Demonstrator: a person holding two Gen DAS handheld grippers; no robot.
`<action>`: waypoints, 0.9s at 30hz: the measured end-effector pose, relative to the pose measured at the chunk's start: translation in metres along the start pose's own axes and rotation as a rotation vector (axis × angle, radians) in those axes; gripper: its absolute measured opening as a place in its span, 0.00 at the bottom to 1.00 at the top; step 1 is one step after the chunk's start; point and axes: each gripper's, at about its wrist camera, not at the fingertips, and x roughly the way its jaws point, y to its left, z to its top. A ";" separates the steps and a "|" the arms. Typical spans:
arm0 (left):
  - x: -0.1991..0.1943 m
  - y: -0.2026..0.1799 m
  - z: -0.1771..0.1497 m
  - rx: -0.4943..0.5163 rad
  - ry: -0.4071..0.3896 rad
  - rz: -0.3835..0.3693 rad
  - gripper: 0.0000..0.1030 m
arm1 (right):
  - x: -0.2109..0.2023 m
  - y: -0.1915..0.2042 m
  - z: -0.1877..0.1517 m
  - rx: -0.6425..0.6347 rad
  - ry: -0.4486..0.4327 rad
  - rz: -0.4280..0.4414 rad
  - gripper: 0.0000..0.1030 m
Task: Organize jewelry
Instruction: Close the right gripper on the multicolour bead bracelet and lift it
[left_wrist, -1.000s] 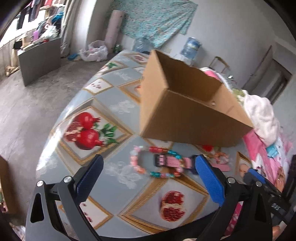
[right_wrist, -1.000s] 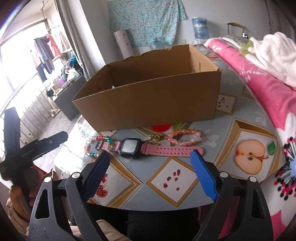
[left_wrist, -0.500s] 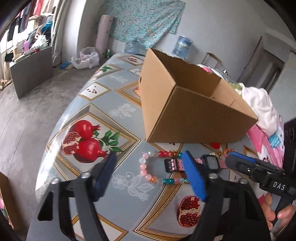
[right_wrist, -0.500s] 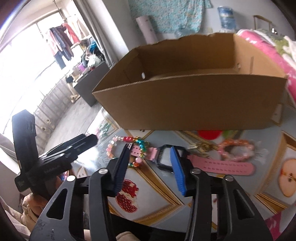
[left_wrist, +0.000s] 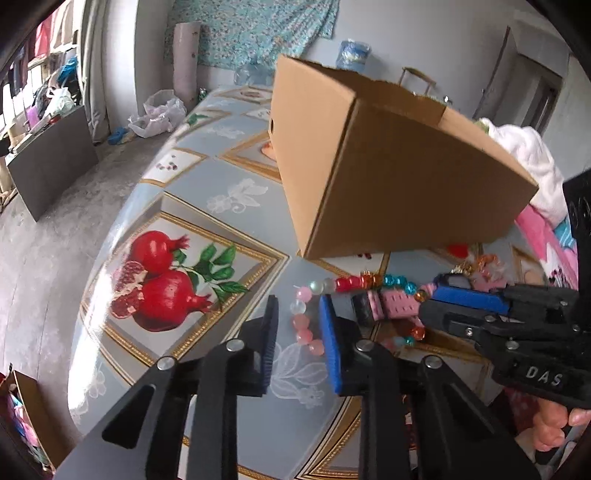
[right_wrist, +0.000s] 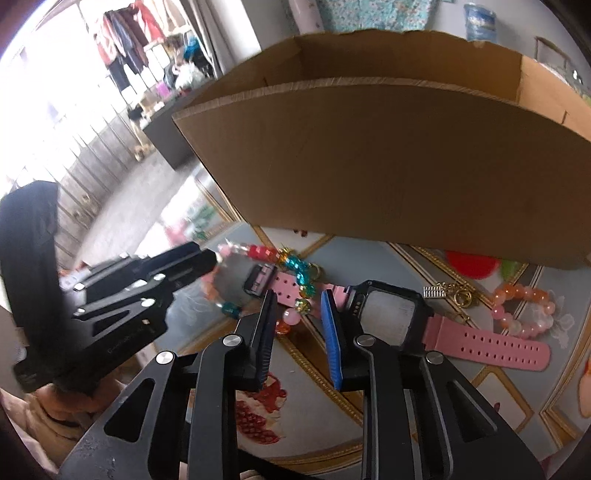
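Both tongs (left_wrist: 298, 320) (right_wrist: 295, 310) straddle opposite sides of the beaded bracelet (left_wrist: 341, 284).

Tablecloth on the table (left_wrist: 184, 192): grey-blue ground, gold-framed white panels, white flower motifs; one panel with red pomegranates (left_wrist: 162, 280) and green leaves. Cardboard box (left_wrist: 388, 177): plain tan-brown, unprinted. Mixed bead bracelet (left_wrist: 306, 317): pale pink, milky white, red, orange and teal beads. Watch (right_wrist: 391, 314): black case, greyish face, pink perforated strap. Second bracelet (right_wrist: 524, 310): peach-orange and pale pink beads. Small chain piece (right_wrist: 454, 295): gold. Left gripper (left_wrist: 297, 314): black frame, blue pad faces. Right gripper (right_wrist: 297, 310): the same black and blue. Wall hanging (left_wrist: 258, 29): teal, small floral print. Bedding (left_wrist: 546, 236): bright pink.
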 end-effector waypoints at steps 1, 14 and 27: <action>0.003 0.000 0.000 0.001 0.012 0.000 0.21 | 0.000 0.004 0.001 -0.017 -0.004 -0.016 0.22; 0.011 -0.012 -0.001 0.093 0.006 0.070 0.21 | 0.010 0.017 0.004 -0.092 0.008 -0.088 0.14; -0.015 -0.007 0.007 0.058 -0.067 0.041 0.09 | 0.002 0.028 0.004 -0.111 -0.046 -0.080 0.06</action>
